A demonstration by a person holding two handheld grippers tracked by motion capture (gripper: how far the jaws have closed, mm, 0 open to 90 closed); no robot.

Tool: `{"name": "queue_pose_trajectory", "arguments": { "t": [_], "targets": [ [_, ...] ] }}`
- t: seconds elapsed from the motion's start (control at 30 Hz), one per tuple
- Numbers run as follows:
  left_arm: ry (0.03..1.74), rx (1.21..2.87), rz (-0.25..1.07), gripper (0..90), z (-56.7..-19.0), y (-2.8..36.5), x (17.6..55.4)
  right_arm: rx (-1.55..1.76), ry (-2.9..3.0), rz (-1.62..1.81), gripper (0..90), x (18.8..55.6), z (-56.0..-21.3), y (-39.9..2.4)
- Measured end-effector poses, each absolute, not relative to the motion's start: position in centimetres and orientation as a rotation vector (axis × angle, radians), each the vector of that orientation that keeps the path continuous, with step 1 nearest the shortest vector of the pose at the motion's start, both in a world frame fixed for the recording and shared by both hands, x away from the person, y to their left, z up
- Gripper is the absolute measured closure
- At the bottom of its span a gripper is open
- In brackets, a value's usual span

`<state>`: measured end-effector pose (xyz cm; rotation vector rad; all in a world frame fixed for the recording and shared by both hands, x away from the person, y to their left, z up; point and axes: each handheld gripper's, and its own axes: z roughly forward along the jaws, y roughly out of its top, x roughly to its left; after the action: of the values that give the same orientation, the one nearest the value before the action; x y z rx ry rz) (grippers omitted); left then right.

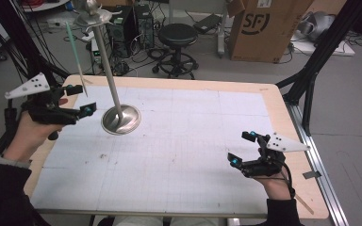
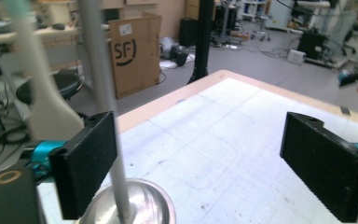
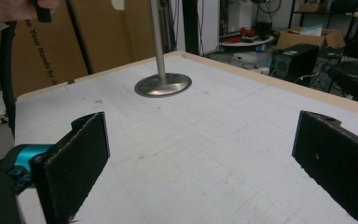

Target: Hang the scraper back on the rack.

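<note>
Metal stand (image 1: 112, 70): a steel pole rises from a round base (image 1: 121, 119) at the far left of the white gridded table mat (image 1: 179, 155); the pole leans a little in the high view.
Pale green stick (image 1: 75, 54): it hangs slanted just left of the pole, near the stand's top; its lower tip is close to the left gripper.
Left gripper (image 1: 81, 100): jaws wide apart, no object between the pads; it is just left of the base.
Right gripper (image 1: 242, 147): jaws wide, holding no object, above the mat at the near right.
Cardboard box (image 1: 264, 28): printed "SF" logo, on the floor behind the table.
Second box (image 3: 42, 51): text reads "Your Hands by".
</note>
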<state>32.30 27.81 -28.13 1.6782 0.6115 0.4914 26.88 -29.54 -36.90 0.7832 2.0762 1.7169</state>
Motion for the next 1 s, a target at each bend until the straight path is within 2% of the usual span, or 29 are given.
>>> {"name": "queue_pose_trajectory", "arguments": {
  "t": [0.07,0.33,0.47,0.6,1.0],
  "targets": [
    [0.582,1.664,0.492,6.9,-28.8,27.2,31.5,0.787,2.078,1.719,2.7,27.0,-36.9,-29.5],
    [0.514,1.633,0.441,6.9,-32.6,25.0,29.5,0.775,2.095,1.697,2.7,27.0,-36.8,-28.8],
    [0.502,1.671,0.469,6.9,-35.3,24.0,29.3,0.771,2.086,1.695,2.7,26.8,-36.9,-28.8],
    [0.511,1.677,0.415,6.9,-37.5,23.2,29.3,0.775,2.076,1.708,2.7,26.8,-37.4,-29.2],
    [0.524,1.629,0.429,6.9,-38.9,22.5,28.9,0.844,2.035,1.713,2.7,27.1,-39.0,-30.6]
  ]
}}
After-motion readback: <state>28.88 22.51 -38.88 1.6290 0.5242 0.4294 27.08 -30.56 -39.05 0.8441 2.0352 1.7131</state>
